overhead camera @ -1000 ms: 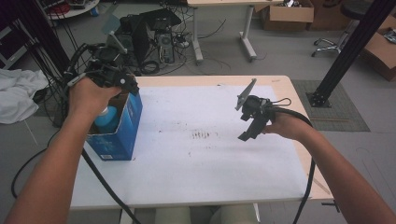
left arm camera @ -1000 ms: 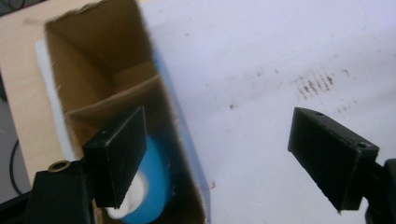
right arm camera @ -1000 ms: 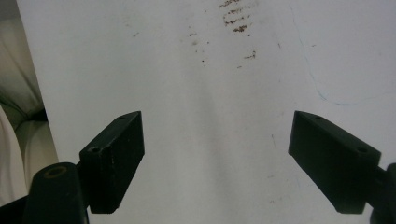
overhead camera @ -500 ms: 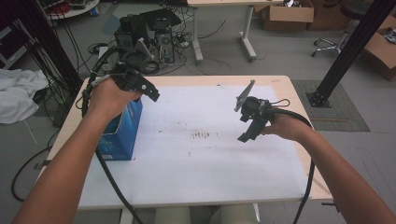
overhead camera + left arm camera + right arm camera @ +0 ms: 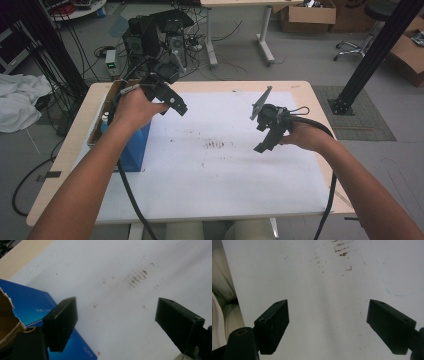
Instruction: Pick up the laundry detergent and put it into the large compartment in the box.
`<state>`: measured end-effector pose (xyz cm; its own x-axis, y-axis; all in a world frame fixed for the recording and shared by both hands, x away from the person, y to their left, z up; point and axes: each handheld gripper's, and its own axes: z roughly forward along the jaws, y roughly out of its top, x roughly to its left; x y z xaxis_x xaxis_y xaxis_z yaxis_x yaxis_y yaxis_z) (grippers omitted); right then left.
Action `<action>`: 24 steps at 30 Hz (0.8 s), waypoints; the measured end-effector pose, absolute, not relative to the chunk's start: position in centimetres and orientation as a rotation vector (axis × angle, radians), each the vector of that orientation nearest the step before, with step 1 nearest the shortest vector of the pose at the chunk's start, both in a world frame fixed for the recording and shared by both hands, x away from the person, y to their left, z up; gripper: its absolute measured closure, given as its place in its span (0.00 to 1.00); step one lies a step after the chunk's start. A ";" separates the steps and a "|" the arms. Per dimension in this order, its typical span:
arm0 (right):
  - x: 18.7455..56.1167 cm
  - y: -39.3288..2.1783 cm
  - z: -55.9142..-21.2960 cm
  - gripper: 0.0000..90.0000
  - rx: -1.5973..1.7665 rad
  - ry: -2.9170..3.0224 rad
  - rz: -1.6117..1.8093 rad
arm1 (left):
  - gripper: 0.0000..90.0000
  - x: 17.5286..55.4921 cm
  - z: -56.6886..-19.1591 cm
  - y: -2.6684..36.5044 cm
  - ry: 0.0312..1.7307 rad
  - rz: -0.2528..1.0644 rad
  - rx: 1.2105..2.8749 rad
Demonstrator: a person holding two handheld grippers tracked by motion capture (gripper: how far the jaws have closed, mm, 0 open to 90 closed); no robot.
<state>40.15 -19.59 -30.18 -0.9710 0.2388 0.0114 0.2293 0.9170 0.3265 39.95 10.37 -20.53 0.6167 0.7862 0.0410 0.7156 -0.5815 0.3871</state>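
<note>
The blue box (image 5: 131, 145) stood at the left edge of the table (image 5: 300, 90), open at the top, its torn brown cardboard lining showing inside the glossy blue skin; in the left gripper view we saw one blue face of it (image 5: 27, 305) with a line of small pale print, too fine for us to read. Just above its inner corner we held the left tongs (image 5: 177, 106), and their flat, black, blocky jaws stood wide with nothing between them, having just been opening. A white sheet (image 5: 225, 165) covered most of the pale wooden table top, smooth and matte, marked near its middle by a patch of short brownish smudges (image 5: 216, 144), which we also saw in the left gripper view (image 5: 137, 277) and the right gripper view (image 5: 340, 248). A thin blue pen line (image 5: 392, 292) curved across the sheet in the right gripper view. The right tongs (image 5: 265, 140) hung over the right half of the sheet, well apart from the box, jaws likewise spread wide and empty, a black cable (image 5: 327, 200) trailing from them along the forearm.
</note>
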 end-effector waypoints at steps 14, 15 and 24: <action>40.1 -19.7 -30.2 0.20 0.383 3.048 0.515 | 0.21 40.8 -22.0 7.4 1.053 0.245 2.611; 40.1 -19.7 -30.2 0.20 0.384 3.050 0.514 | 0.21 40.9 -22.1 7.3 1.036 0.244 2.621; 39.9 -19.9 -30.2 0.20 0.383 3.048 0.522 | 0.21 40.9 -22.5 6.6 1.007 0.234 2.628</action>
